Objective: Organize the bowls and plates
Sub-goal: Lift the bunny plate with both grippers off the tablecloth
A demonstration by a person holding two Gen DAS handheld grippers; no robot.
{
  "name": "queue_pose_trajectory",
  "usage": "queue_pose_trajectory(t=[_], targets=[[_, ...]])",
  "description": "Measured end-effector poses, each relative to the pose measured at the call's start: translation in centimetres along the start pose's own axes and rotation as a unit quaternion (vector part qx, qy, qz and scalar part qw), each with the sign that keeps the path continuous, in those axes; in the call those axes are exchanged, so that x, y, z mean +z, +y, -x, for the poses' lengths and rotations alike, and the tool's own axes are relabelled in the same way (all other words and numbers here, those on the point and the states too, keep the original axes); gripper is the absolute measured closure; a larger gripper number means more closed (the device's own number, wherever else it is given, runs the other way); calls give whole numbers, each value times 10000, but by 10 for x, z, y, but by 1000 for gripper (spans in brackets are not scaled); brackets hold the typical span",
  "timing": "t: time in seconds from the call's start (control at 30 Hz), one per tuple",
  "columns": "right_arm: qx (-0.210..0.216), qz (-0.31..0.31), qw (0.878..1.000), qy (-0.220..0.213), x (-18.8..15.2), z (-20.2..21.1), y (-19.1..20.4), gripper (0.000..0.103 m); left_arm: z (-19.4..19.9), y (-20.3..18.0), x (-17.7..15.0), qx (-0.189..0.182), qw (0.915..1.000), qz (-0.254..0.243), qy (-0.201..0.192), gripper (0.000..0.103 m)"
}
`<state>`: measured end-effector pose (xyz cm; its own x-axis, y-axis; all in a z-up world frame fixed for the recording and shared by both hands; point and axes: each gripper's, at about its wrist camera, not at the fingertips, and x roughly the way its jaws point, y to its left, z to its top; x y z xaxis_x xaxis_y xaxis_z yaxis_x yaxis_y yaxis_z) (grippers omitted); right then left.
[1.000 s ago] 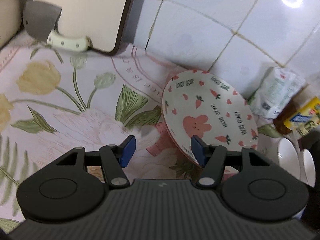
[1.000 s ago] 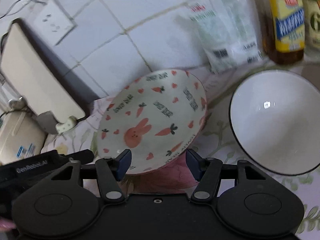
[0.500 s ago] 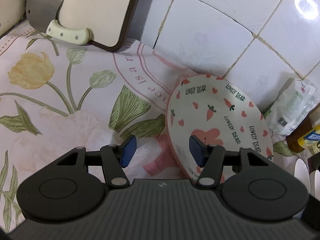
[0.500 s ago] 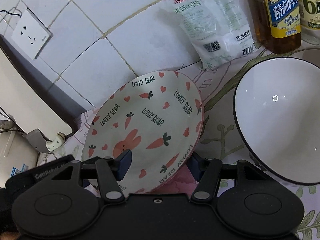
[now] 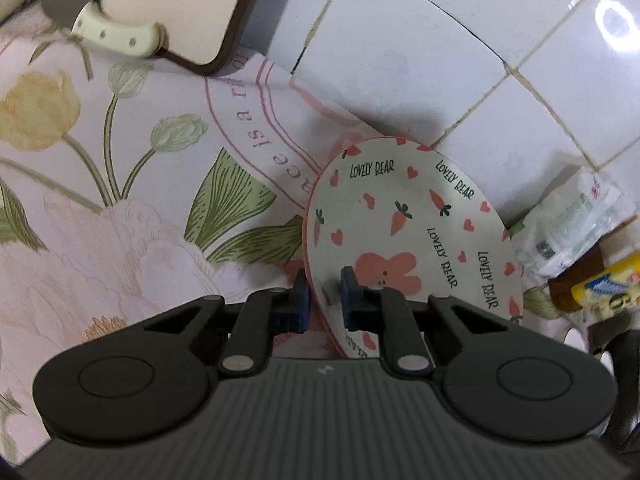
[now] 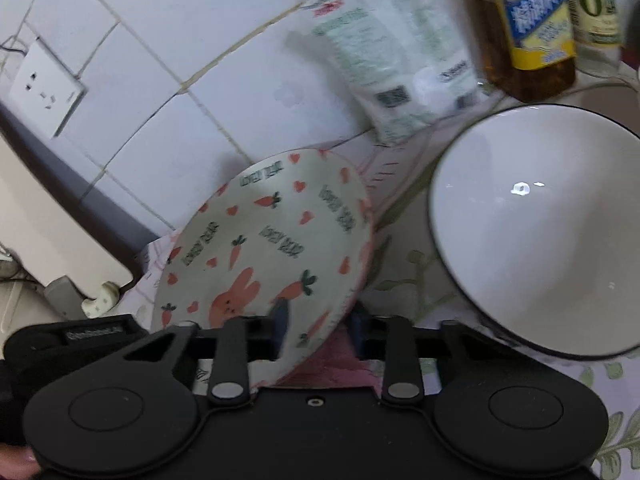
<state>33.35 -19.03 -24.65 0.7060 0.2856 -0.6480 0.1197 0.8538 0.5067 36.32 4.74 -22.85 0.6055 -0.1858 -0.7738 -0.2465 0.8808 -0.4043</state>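
Observation:
A white plate with pink bunny, carrots and hearts (image 5: 412, 236) sits tilted on the floral cloth by the tiled wall; it also shows in the right wrist view (image 6: 264, 248). My left gripper (image 5: 323, 304) is shut on the plate's near left rim, one blue pad on each face. My right gripper (image 6: 318, 330) straddles the plate's near right rim with its jaws partly closed, a gap still showing on the right pad. A large white bowl with a dark rim (image 6: 536, 240) stands right of the plate.
A cutting board (image 5: 168, 8) and a cleaver with a cream handle (image 5: 116, 34) lean on the wall at the left. A salt bag (image 6: 392, 52) and oil bottles (image 6: 528, 28) stand behind the bowl. A wall socket (image 6: 44, 88) is on the tiles.
Both grippers moved in onto the plate's near rim. The left jaws closed from wide open to clamped on the rim; the right jaws narrowed around the other side.

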Motion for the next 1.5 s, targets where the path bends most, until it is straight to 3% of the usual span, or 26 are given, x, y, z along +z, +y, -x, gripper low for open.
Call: queue_pose_trajectory(t=[0.37, 0.9, 1.5], targets=[[255, 66, 9996, 52, -1, 27, 5, 81, 43, -14, -15, 421, 9960, -763, -195, 89], [687, 734, 9945, -291, -16, 116, 25, 80, 151, -19, -54, 176, 9931, -943, -679, 89], [619, 1172, 9909, -216, -56, 208, 25, 78, 225, -20, -120, -28, 9920, -1093, -632, 88]])
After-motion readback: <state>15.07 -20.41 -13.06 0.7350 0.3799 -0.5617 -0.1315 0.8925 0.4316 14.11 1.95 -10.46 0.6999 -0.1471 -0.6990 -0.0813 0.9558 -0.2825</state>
